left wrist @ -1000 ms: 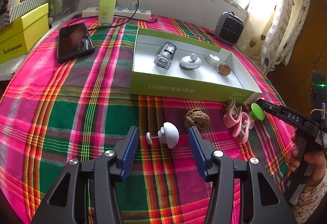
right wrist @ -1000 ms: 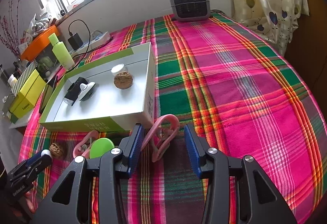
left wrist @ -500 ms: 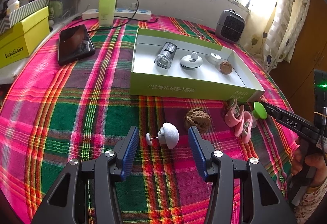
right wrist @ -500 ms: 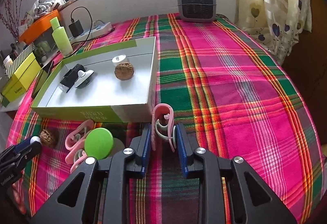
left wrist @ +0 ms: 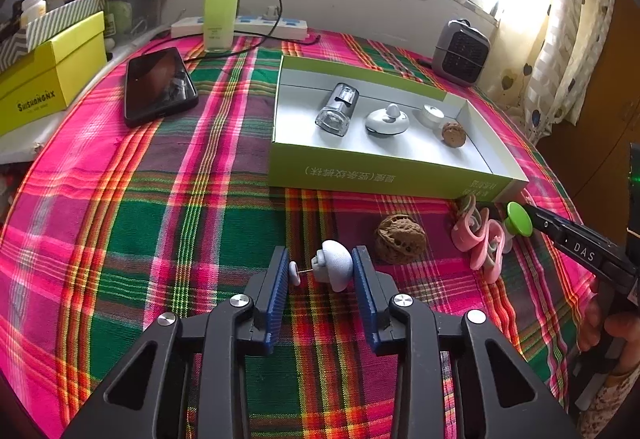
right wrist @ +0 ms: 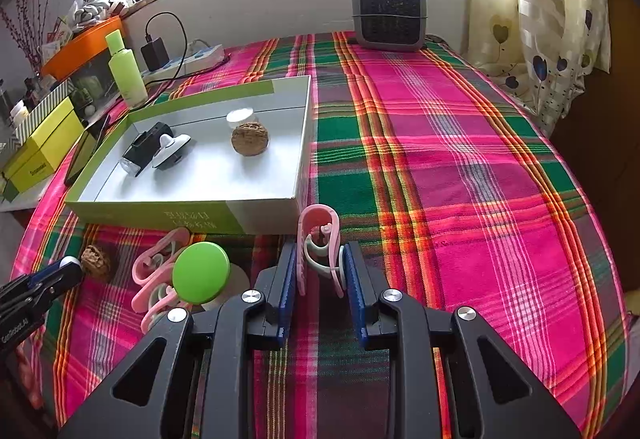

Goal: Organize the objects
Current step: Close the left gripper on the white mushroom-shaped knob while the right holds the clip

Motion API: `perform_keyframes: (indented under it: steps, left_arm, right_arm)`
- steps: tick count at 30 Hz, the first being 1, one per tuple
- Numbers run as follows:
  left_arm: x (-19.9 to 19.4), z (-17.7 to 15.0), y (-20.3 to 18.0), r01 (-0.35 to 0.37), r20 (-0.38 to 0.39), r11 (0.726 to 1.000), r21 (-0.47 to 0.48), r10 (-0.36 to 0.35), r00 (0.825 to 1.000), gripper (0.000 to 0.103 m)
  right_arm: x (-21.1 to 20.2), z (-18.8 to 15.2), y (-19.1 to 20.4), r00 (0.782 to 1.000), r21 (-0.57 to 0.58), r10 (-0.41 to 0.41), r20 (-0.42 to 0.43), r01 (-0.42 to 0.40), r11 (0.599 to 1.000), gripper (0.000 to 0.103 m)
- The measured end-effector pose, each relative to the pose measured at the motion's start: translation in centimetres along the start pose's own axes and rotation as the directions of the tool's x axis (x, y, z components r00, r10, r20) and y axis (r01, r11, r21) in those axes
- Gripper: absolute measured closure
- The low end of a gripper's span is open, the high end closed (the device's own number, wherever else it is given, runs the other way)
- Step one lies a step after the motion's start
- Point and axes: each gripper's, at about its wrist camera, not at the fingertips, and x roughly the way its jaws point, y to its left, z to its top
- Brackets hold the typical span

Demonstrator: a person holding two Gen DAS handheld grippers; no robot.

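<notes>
My left gripper (left wrist: 320, 271) is shut on a white mushroom-shaped knob (left wrist: 334, 265) with a pin, low over the plaid cloth. A walnut (left wrist: 401, 239) lies just right of it. My right gripper (right wrist: 320, 265) is shut on a pink clip (right wrist: 320, 239), held upright just off the near right corner of the green-sided box (right wrist: 192, 213). Another pink clip (right wrist: 154, 275) and a green round lid (right wrist: 201, 272) lie left of it. The box (left wrist: 384, 175) holds a clear bottle (left wrist: 338, 109), a white knob (left wrist: 387, 119), a small jar (left wrist: 431, 115) and a walnut (left wrist: 453, 134).
A black phone (left wrist: 158, 87), a green bottle (left wrist: 221, 3), a power strip (left wrist: 240, 27) and a yellow box (left wrist: 48, 75) stand at the back left. A small grey heater (right wrist: 388, 13) stands at the back. The table's right edge meets a curtain (right wrist: 560, 19).
My left gripper closed from wide open onto the white knob. My right gripper closed on the pink clip and raised it upright, shifting slightly away from the box.
</notes>
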Motion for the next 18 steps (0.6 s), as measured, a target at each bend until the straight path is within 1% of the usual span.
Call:
perform_keyframes:
  steps: [18]
  left_arm:
    - [-0.6, -0.2, -0.5, 0.005, 0.001, 1.0, 0.006, -0.005, 1.0, 0.073]
  right_arm:
    - [-1.3, -0.8, 0.4, 0.999, -0.014, 0.031, 0.013, -0.031, 0.999, 0.078]
